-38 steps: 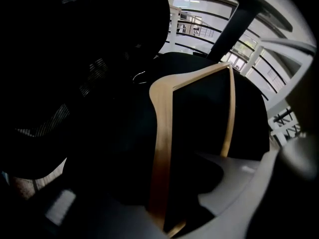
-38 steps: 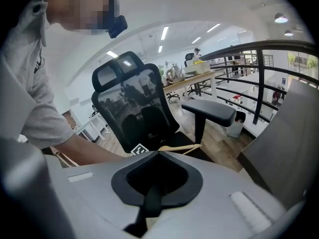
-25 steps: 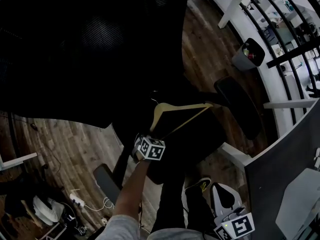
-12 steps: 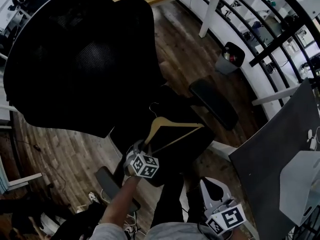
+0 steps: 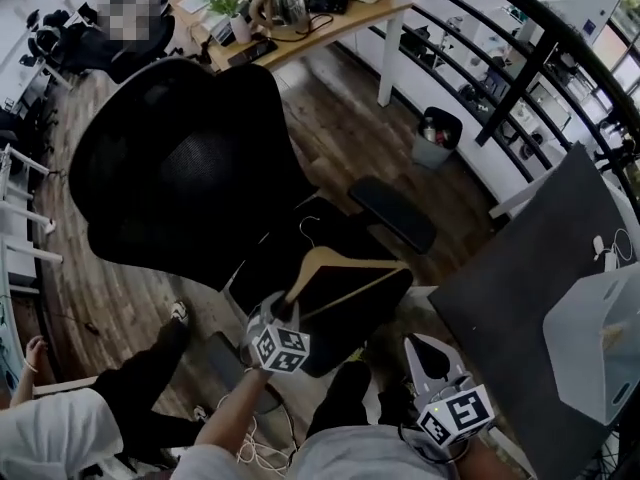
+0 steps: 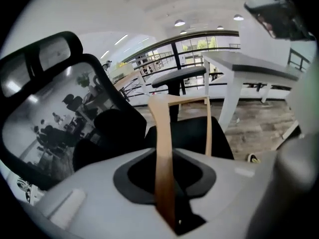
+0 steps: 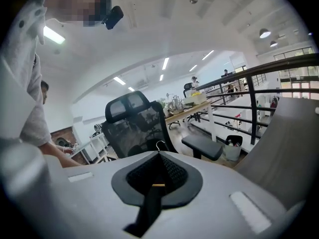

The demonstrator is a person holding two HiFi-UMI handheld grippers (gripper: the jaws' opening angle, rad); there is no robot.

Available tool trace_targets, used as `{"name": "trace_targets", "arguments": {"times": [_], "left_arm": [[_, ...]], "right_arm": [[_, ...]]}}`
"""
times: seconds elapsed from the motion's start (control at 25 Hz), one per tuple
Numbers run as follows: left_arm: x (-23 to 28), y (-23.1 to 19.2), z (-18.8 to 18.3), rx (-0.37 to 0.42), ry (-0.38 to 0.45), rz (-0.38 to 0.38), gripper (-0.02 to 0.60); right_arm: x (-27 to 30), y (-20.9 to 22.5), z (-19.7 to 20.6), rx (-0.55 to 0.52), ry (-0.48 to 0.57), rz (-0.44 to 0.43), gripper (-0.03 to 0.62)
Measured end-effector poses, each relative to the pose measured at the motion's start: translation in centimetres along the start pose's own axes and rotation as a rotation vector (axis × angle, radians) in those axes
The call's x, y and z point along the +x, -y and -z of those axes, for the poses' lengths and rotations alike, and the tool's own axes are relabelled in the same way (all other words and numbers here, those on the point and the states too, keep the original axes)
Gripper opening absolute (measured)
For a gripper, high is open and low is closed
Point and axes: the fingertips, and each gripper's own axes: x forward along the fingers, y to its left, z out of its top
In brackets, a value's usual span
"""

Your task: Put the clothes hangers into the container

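Head view: left gripper pinches the wooden hanger above the office chair (right gripper pressed together, empty). It looks like the carry step; next, locate the container, which I cannot pick out.

You are standing in an open-plan office. A black mesh-backed office chair with a headrest and a padded armrest fills the middle of your head view. Behind it, a wooden desk carries a keyboard, a potted plant and other desk clutter. A waste bin sits on the wood-plank floor beside a black railing, and a grey table lies at your right. In your right gripper view, long strip lights run across the white ceiling, and a person stands at a farther desk.
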Motion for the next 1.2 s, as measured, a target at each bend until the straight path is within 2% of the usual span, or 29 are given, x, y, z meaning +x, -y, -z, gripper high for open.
{"name": "trace_targets", "arguments": {"times": [0.28,0.44,0.6,0.76,0.96,1.08,1.2], "left_arm": [[-8.6,0.1,-4.5,-0.007,0.092,-0.069,0.089],[-12.6,0.4,-9.4,0.023,0.176,-0.091,0.089],[-16.0,2.8,-15.5,0.039,0.262,-0.065,0.091],[-19.2,7.8,-23.7,0.096,0.381,0.001,0.092],[-24.2,16.6,-35.8,0.199,0.583,0.155,0.094],[-27.0,21.7,-40.2,0.252,0.653,0.248,0.094],[-28.9,27.3,-44.1,0.356,0.710,0.322,0.094]], "right_arm": [[-6.0,1.2,-4.0,-0.045,0.102,0.008,0.000],[-10.5,3.0,-5.6,-0.053,0.167,0.047,0.000],[-16.0,5.4,-7.3,-0.051,0.247,0.110,0.000],[-22.2,8.7,-8.2,-0.053,0.319,0.191,0.000],[-31.8,12.9,-8.4,-0.052,0.405,0.368,0.000],[-36.1,14.3,-7.7,-0.038,0.434,0.436,0.000],[-40.0,15.4,-6.6,-0.024,0.459,0.511,0.000]]}}
